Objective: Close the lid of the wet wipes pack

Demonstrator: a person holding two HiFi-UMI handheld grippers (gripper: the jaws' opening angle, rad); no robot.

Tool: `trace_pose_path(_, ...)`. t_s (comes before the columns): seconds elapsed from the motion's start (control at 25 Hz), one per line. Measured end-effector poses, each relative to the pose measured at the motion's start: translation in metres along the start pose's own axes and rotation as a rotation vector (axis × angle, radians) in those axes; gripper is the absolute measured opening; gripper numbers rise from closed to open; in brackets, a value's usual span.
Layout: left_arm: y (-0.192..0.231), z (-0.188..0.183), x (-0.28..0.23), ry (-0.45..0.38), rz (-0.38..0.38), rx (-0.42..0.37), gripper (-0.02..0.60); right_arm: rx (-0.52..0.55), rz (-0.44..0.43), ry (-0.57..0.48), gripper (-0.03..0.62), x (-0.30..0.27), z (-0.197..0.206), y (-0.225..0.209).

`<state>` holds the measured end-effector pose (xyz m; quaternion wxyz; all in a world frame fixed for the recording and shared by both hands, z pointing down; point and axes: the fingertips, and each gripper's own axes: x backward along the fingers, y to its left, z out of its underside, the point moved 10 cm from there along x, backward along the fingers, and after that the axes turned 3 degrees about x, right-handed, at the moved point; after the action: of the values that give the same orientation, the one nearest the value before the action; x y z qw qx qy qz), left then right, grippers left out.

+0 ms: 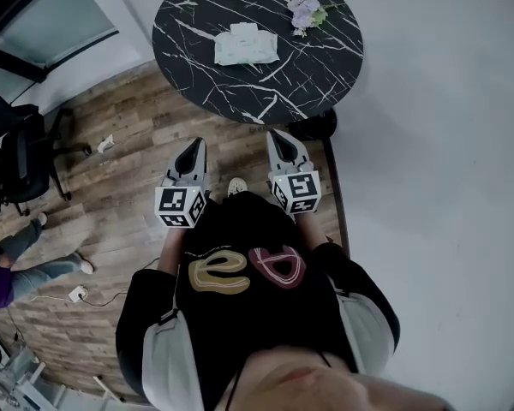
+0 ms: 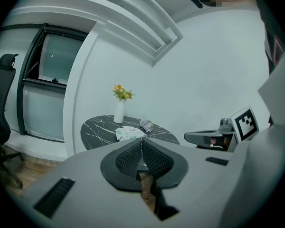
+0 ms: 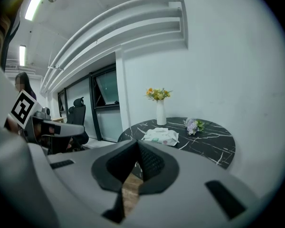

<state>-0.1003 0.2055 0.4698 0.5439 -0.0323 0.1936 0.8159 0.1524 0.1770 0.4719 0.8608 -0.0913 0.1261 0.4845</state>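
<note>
A white and pale green wet wipes pack (image 1: 245, 44) lies on a round black marble table (image 1: 325, 67), its lid flap raised; it also shows as the pack (image 2: 128, 133) and the pack (image 3: 160, 136) in the gripper views. My left gripper (image 1: 193, 149) and right gripper (image 1: 278, 137) are held close to my body, well short of the table, both pointing at it. The jaws of each are pressed together with nothing between them, as the left gripper (image 2: 142, 140) and right gripper (image 3: 136, 143) views show.
A white vase (image 3: 161, 112) with flowers stands at the table's far side. A small lilac flower bunch (image 1: 304, 12) lies right of the pack. An office chair (image 1: 21, 157) stands to the left on wood flooring. Another person's legs (image 1: 30, 264) show at the left edge.
</note>
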Motion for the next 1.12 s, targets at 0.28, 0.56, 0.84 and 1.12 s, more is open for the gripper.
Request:
trace_pose_path(0.28,-0.005,-0.003,-0.016,0.008,0.014,0.003,0.018,-0.023,0.001,0.009,0.011,-0.002,0.0,-0.011)
trace_pose_path(0.56,-0.004,-0.007,-0.035,0.013,0.041,-0.002,0.018,-0.054,-0.013,0.019,0.011,-0.009,0.001,-0.018)
trace_pose_path(0.84,0.01,-0.018,-0.067,0.026,0.085,-0.004,0.018,-0.085,0.036,0.031,0.011,-0.025,-0.003,-0.032)
trace_pose_path(1.12,0.037,-0.037,-0.107,0.041,0.12,-0.009,0.018,-0.104,0.071,0.058,0.011,-0.054,-0.01,-0.043)
